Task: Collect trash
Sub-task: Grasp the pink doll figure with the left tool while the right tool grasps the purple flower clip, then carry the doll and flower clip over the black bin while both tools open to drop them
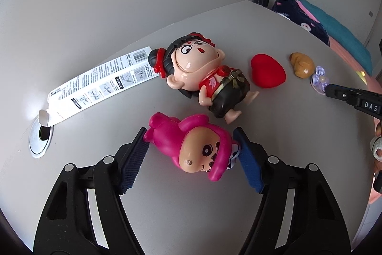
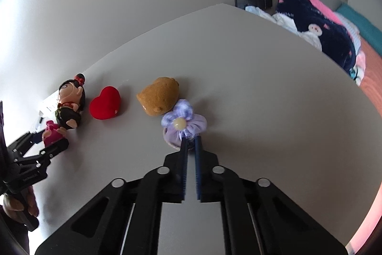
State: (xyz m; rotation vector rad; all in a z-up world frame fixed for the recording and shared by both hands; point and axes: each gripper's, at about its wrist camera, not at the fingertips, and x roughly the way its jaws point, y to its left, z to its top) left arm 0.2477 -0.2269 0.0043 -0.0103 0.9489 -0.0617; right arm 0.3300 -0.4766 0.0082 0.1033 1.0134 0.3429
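While both grippers sit low over the grey table [image 1: 274,23], this reads as the grasp step of collecting, two items at once. Right gripper [image 2: 191,139], lower centre of its view: jaws pinched nearly together on the near edge of the purple fabric flower [image 2: 182,121], blue pads [image 2: 184,159] biting the gathered cloth just below the pearl centre. That grip looks thin, on fabric only, so the next move calls for a slow straight lift and a check that the flower comes with it. The flower touches the brown plush bear [image 2: 158,96] just above it in frame, so drag could nudge the bear. Left gripper [image 1: 191,147], lower centre of its view: jaws moderately wide, straddling the pink figure [image 1: 193,147] lying on its side; left pad at the feet end, right pad [image 1: 248,164] beside the hood. Cannot tell whether either pad presses yet, so I call it not gripped; next is to finish closing before lifting. Hard, rounded plastic may squirt out. Upper frame: the red-and-black doll [image 1: 205,73], red heart [image 1: 267,74] and printed card [image 1: 100,83] lie untouched.
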